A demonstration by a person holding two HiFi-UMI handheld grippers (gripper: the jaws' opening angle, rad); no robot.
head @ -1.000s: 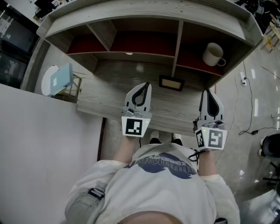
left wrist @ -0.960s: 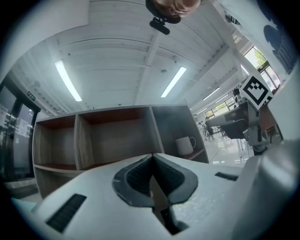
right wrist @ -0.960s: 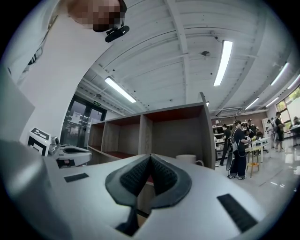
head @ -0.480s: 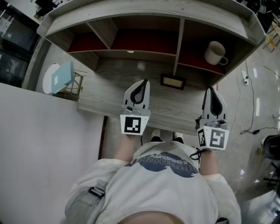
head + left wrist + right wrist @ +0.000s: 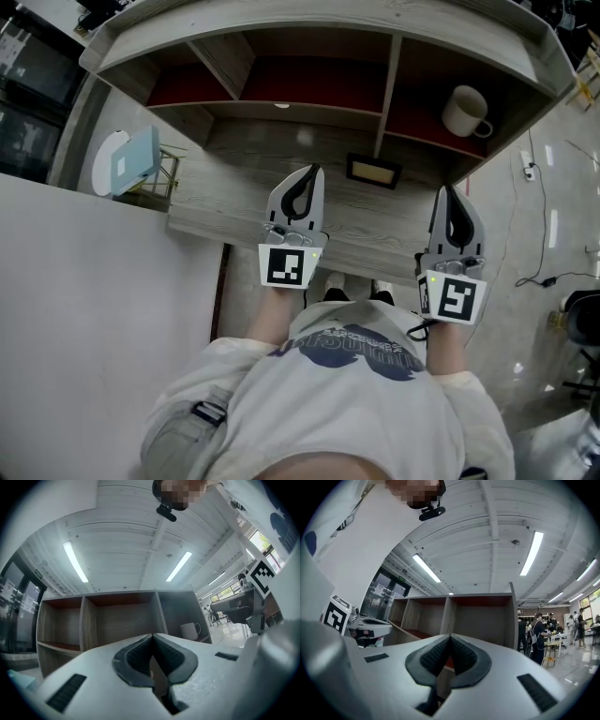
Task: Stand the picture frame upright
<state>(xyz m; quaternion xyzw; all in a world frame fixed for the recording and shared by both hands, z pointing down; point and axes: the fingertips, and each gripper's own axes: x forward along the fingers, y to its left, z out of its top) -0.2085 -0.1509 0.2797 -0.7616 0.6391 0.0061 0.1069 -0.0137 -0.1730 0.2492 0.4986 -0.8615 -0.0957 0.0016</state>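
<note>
Jaws pressed tight together on left gripper (image 5: 310, 174) and right gripper (image 5: 447, 191) alike, pads meeting edge to edge, nothing caught between them.

Task status: not begun, judging by the layout.
- Small dark-rimmed rectangular picture frame (image 5: 374, 171) apparently lying flat on pale grey wood-grain desk top (image 5: 234, 178).
- Position: far side of desk top, just in front of upright divider (image 5: 385, 94) of brown wooden shelf unit (image 5: 309, 28).
- No contact with either gripper; frame beyond both tips and between their lines.
- Left to do: reach, grip on one edge, tilt onto base, release.

Pose of hands:
- Both grippers low over near edge of desk top, close to torso (image 5: 347, 394), side by side and well apart, noses aimed away toward shelf unit.
- Left tip over desk top, to near left of frame.
- Right tip to near right of frame, close to right end of desk top.
- Marker cubes (image 5: 285, 267) turned toward torso.

White ceramic mug (image 5: 466, 112) in right compartment of shelf unit, well apart from both tips.
</note>
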